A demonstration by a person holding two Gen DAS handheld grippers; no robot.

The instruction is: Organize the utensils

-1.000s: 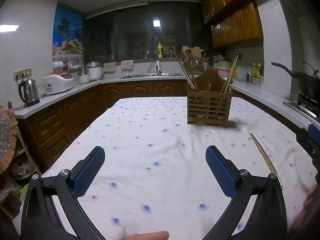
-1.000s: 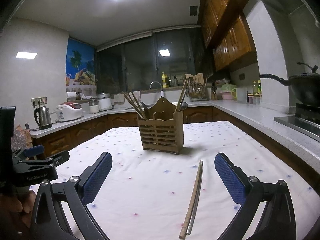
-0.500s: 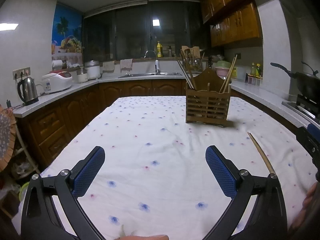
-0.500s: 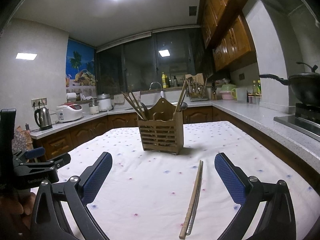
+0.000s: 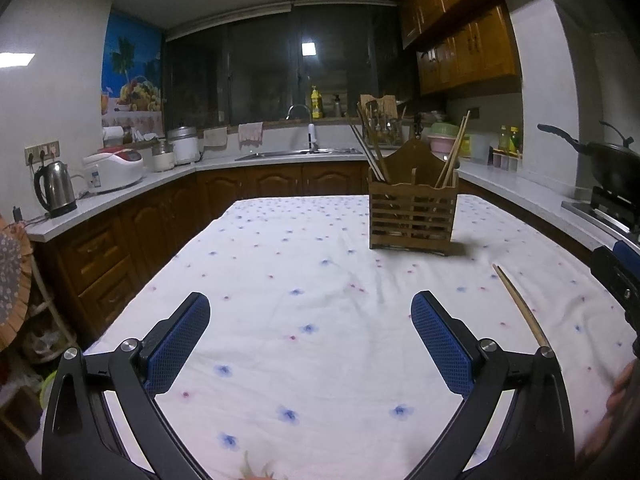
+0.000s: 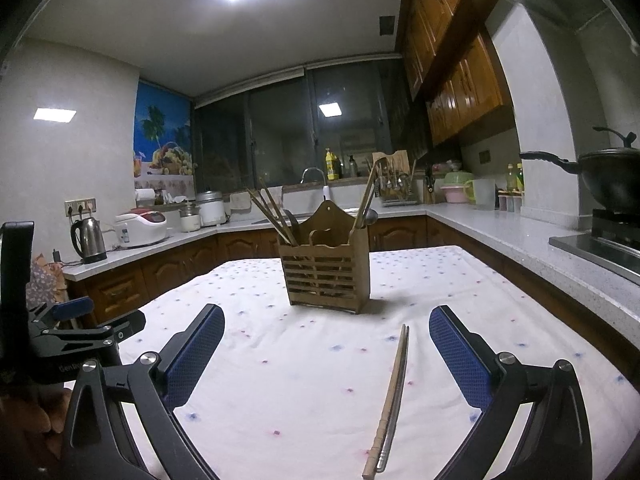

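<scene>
A slatted wooden utensil holder [image 6: 325,276] [image 5: 412,216] stands upright on the flowered tablecloth, with chopsticks and a ladle sticking out of it. A pair of chopsticks [image 6: 390,396] [image 5: 520,306], one wooden and one metal, lies flat on the cloth in front of it. My right gripper [image 6: 326,356] hovers open over the near end of that pair, with the chopsticks between its blue pads. To the left, over bare cloth, my left gripper [image 5: 310,344] is open and holds nothing.
The table [image 5: 320,264] fills the middle of a kitchen with counters on three sides. A kettle [image 5: 54,188] and rice cooker [image 5: 114,168] stand on the left counter, a wok [image 6: 608,176] on the stove at right, a sink [image 5: 296,154] at the back.
The left wrist view has swung slightly, so the holder and chopsticks sit a little further left in it. The right gripper and the chopsticks have not moved.
</scene>
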